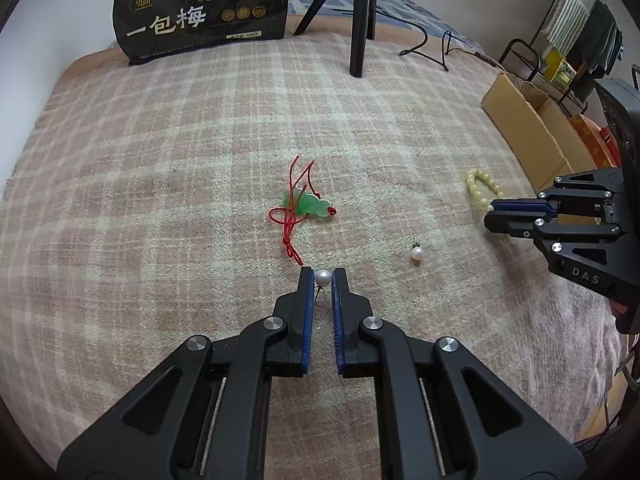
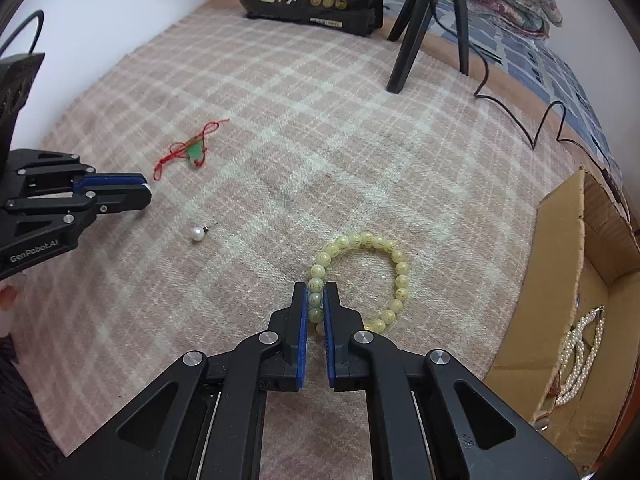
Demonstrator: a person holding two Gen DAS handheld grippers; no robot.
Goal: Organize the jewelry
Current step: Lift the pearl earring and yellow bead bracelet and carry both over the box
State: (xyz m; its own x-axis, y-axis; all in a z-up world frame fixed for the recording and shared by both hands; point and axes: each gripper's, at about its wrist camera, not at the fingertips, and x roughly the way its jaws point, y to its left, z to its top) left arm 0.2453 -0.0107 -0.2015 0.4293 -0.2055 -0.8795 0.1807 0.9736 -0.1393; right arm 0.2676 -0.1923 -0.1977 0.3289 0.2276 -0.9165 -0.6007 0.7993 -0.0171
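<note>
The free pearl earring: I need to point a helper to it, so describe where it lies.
On the plaid blanket, look between the left gripper and the right gripper. The pearl earring lies there alone, untouched. Its twin is pinched in the left gripper, and the bead bracelet is yellow and ring-shaped.

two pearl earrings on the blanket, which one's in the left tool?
The pearl earring pinched between the left tool tips, just below the red cord. The other pearl earring lies free, further right.
</note>
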